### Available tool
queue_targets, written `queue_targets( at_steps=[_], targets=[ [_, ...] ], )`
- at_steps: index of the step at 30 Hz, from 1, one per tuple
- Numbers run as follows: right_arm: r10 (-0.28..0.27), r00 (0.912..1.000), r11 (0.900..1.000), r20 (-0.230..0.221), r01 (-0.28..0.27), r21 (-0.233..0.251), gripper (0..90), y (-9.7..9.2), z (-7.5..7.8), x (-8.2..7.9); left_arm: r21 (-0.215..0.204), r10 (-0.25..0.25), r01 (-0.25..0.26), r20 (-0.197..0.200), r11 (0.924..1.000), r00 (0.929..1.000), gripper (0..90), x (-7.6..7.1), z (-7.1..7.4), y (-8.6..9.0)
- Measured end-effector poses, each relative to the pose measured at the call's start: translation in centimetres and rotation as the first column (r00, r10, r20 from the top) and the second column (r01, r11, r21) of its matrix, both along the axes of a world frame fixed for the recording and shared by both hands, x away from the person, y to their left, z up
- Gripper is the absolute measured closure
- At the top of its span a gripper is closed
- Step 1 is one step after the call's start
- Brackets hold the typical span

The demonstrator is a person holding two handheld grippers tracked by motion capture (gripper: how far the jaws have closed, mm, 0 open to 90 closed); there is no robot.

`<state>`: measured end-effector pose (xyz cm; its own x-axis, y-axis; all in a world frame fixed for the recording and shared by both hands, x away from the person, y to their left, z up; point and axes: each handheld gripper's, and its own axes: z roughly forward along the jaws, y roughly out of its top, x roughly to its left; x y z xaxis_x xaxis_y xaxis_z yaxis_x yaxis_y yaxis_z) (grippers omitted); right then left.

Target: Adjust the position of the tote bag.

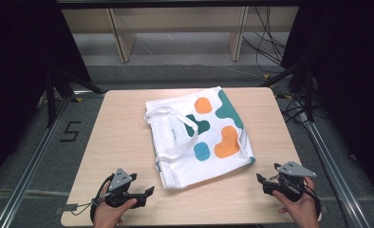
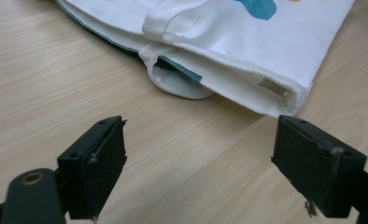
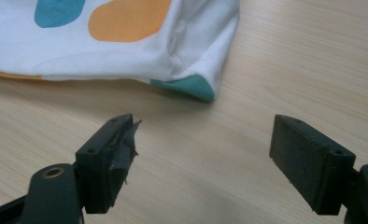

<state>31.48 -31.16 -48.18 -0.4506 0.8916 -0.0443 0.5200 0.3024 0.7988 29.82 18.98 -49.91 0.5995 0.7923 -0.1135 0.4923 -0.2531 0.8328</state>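
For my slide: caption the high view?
Printed tote bag flat on wooden table, open tongs waiting at either near corner.

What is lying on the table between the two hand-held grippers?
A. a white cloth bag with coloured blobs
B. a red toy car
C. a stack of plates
A: a white tote bag printed with orange, teal and blue blobs lies flat on the wooden table.

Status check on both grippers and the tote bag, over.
Left gripper open, empty. Right gripper open, empty. Tote bag flat on table, untouched. Nothing in the way.
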Motion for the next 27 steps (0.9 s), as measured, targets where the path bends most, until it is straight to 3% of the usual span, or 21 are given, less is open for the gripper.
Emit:
queue_targets(
  at_steps=[11,13,14,20,24,27],
  targets=[
    [0.002,1.0000,0.9996,-0.002,-0.002,-0.029,21.4,0.0,-0.3,0.2,-0.030,-0.022,0.022,0.007,0.9993,0.9997,17.9,0.2,0.2,-1.1],
    [0.003,1.0000,0.9993,0.002,-0.003,-0.036,21.4,0.0,-0.3,0.3,-0.045,-0.039,0.038,-0.002,0.9983,0.9993,19.2,0.4,0.2,-1.3],
    [0.003,1.0000,0.9996,-0.009,-0.003,-0.029,21.4,0.0,-0.3,0.3,-0.089,-0.052,0.050,-0.028,0.9948,0.9982,19.9,0.6,0.1,-1.6],
    [0.012,0.9998,0.9995,-0.012,-0.013,-0.029,21.1,0.1,-0.4,0.5,-0.125,-0.079,0.074,-0.034,0.9894,0.9963,24.5,0.8,0.2,-2.6],
    [0.011,0.9999,0.9990,-0.011,-0.012,-0.044,21.2,0.1,-0.4,0.5,-0.092,-0.089,0.087,-0.026,0.9920,0.9957,26.8,1.0,0.6,-3.1],
    [0.013,0.9999,0.9983,-0.001,-0.013,-0.056,21.2,0.1,-0.4,0.5,-0.112,-0.093,0.089,-0.031,0.9897,0.9952,29.3,1.1,0.6,-3.3]
  ],
)
